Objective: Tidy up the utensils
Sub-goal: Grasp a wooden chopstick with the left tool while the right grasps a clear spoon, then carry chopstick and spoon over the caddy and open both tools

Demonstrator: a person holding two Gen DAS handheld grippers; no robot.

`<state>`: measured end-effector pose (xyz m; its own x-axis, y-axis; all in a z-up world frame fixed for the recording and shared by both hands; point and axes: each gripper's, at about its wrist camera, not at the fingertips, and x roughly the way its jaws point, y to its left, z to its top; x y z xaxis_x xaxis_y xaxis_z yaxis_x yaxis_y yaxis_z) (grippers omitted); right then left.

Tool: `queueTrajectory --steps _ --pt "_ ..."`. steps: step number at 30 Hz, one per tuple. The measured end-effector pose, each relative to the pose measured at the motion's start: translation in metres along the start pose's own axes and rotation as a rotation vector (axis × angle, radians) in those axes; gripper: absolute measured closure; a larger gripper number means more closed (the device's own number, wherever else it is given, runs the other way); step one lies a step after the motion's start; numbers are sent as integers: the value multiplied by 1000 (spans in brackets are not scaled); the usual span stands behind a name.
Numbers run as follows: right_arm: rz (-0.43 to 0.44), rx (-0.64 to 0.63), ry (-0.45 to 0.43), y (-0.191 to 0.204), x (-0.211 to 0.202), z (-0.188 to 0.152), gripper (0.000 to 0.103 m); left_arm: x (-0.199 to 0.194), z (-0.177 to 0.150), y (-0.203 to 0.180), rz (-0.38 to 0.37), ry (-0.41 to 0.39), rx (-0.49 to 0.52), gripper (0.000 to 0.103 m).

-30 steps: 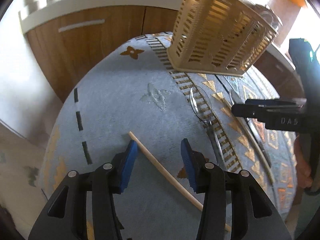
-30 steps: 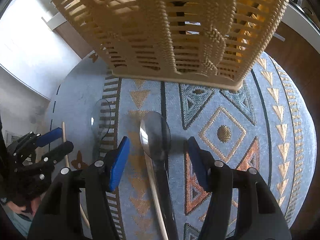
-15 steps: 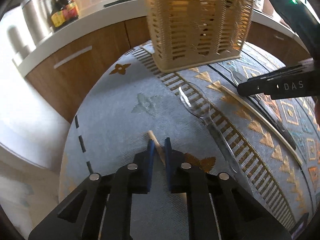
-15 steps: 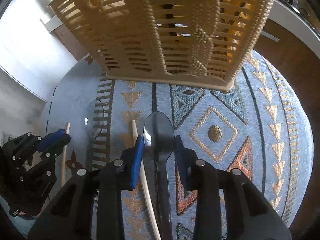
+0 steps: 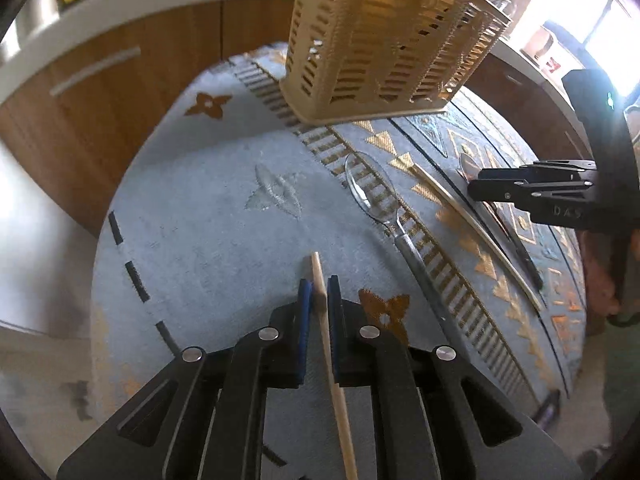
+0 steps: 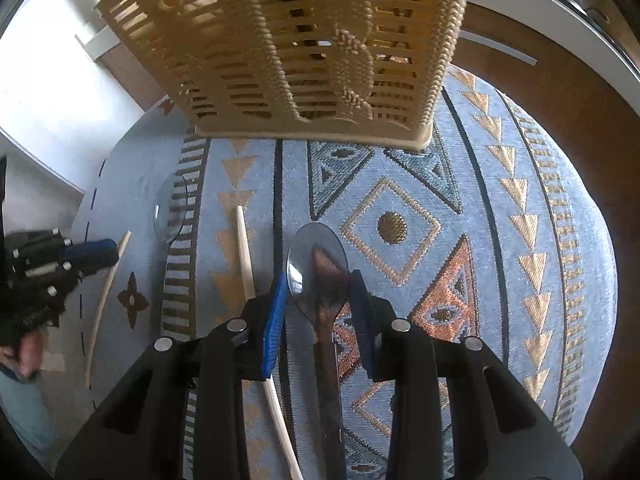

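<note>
Chopstick (image 5: 320,280) pinched in your left gripper (image 5: 318,294), spoon (image 6: 318,268) clamped in your right gripper (image 6: 320,300) — both low over the cloth (image 6: 500,240). You're mid-pickup; next lift toward the basket (image 6: 304,40) at 12 o'clock — clear its rim.

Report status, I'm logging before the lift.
Left gripper shut on chopstick. Right gripper shut on dark spoon. Basket ahead. Path clear.
</note>
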<state>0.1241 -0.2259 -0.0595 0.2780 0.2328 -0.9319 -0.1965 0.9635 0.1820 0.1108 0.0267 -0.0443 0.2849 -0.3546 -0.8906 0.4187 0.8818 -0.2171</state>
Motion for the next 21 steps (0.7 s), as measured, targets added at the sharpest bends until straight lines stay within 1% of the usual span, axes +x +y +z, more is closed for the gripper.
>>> queueTrajectory --steps 1,4,6,8,11,12,14,16,17,18,19,20,21 --pt "-6 -9 4 1 0 0 74 0 3 3 -4 13 0 87" --pt "-17 -25 13 10 7 4 74 5 10 3 5 71 25 78" --pt "-17 -36 27 15 11 9 74 8 14 -1 9 124 60 74" --pt "-15 -42 39 14 12 10 74 10 16 -6 34 154 89 73" --pt "-13 -53 56 11 13 10 74 16 17 -23 118 201 179 73" --pt "-17 -57 60 14 16 12 74 19 15 -31 166 222 229 73" --pt "-18 -62 72 16 17 15 72 21 12 -44 236 229 297 73" --pt "-14 -46 79 16 18 17 72 21 12 -49 259 230 310 73" --pt "-23 -49 81 17 18 17 72 21 12 -49 259 229 308 73" --pt "-40 -63 80 21 20 19 72 21 13 -47 242 229 291 78" --pt "-54 -76 77 26 22 21 72 20 13 -48 216 230 279 88" --pt "-79 -96 69 31 22 21 74 20 11 -49 212 223 280 91" --pt "-102 -120 57 37 22 19 74 20 9 -52 234 209 301 95"
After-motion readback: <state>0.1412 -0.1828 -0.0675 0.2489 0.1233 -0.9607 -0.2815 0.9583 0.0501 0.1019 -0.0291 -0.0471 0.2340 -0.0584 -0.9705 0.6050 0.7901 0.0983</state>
